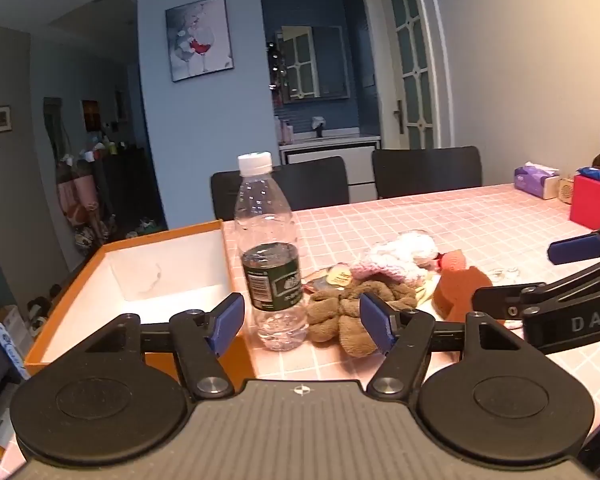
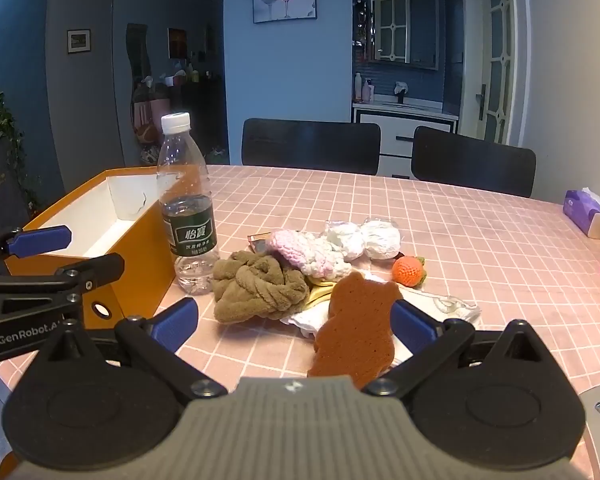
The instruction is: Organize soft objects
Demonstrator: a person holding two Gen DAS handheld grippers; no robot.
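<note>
Several plush items [image 2: 260, 288], heaped, rumpled

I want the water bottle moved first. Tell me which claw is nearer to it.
Left. The left claw is open right in front of the water bottle; the right claw is open farther right, by the brown bear-shaped sponge.

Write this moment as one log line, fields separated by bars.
left tool: open | right tool: open | orange box: nothing visible inside | soft pile: on table, beside bottle
</note>
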